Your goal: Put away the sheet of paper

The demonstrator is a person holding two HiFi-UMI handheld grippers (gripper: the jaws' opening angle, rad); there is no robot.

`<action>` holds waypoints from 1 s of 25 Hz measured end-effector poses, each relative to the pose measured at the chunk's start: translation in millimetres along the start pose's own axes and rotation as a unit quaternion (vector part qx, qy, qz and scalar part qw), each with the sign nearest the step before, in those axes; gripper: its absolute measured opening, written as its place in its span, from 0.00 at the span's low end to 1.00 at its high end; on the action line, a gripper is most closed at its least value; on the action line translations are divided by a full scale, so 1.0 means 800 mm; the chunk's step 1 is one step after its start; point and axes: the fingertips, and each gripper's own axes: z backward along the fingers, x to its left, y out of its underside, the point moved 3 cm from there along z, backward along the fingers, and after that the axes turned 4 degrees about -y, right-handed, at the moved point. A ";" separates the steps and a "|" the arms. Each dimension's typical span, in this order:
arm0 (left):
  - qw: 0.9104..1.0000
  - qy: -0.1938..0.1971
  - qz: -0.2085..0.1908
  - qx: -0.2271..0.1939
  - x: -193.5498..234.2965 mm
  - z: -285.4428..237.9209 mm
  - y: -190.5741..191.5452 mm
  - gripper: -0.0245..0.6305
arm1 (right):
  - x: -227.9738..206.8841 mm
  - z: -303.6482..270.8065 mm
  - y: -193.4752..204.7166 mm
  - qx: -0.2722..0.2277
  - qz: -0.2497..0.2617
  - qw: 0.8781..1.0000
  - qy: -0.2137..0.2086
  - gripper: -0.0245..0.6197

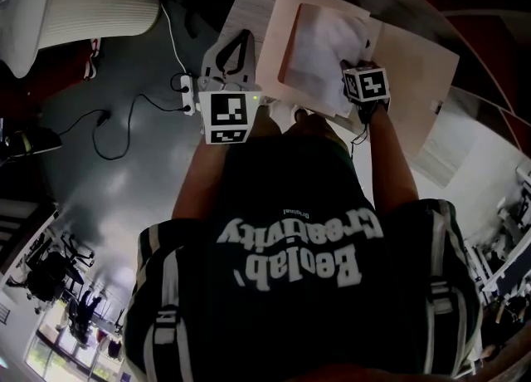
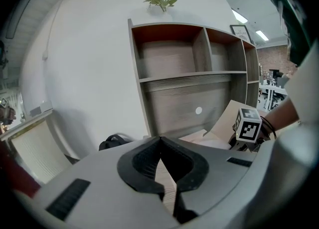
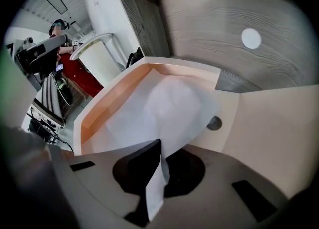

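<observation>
step: stowing, nearly done | paper mostly inside box | right tongs pinching its near edge | left tongs closed, empty, beside box | to do: release, probably

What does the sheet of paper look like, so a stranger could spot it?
On the wooden desk sits an open beige box. The paper droops into its tray, one edge pinched in the right gripper. It is the only white, floppy thing there; the box is stiff and beige.
</observation>
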 end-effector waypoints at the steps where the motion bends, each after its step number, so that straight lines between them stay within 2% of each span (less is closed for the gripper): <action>1: 1.000 -0.001 0.000 0.001 0.002 0.001 0.001 0.07 | 0.001 -0.002 -0.001 0.001 0.000 1.000 -0.001 0.09; 25: 0.999 -0.027 0.015 0.021 0.035 0.022 0.029 0.07 | 0.050 -0.037 -0.037 0.001 0.022 0.999 -0.031 0.09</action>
